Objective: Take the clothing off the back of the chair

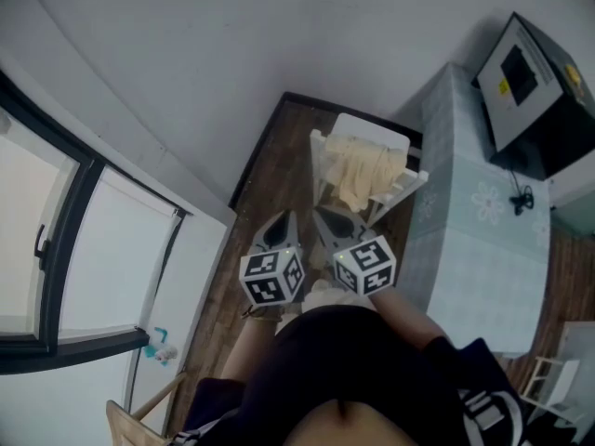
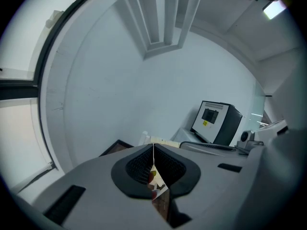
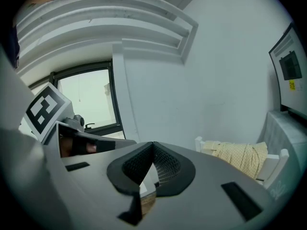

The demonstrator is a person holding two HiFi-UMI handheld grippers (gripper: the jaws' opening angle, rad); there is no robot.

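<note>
A pale yellow checked garment hangs over the back of a white chair that stands by the wall. The right gripper view shows the garment on the chair back at the right. Both grippers are held side by side short of the chair, pointing toward it. My left gripper is shut with nothing between its jaws. My right gripper is also shut and empty. In the left gripper view only the chair's top edge peeks over the closed jaws.
A table with a pale green patterned cloth stands right of the chair, with a black and white box-shaped appliance on it. A dark-framed window fills the left side. The floor is dark wood. A second chair shows at the lower right.
</note>
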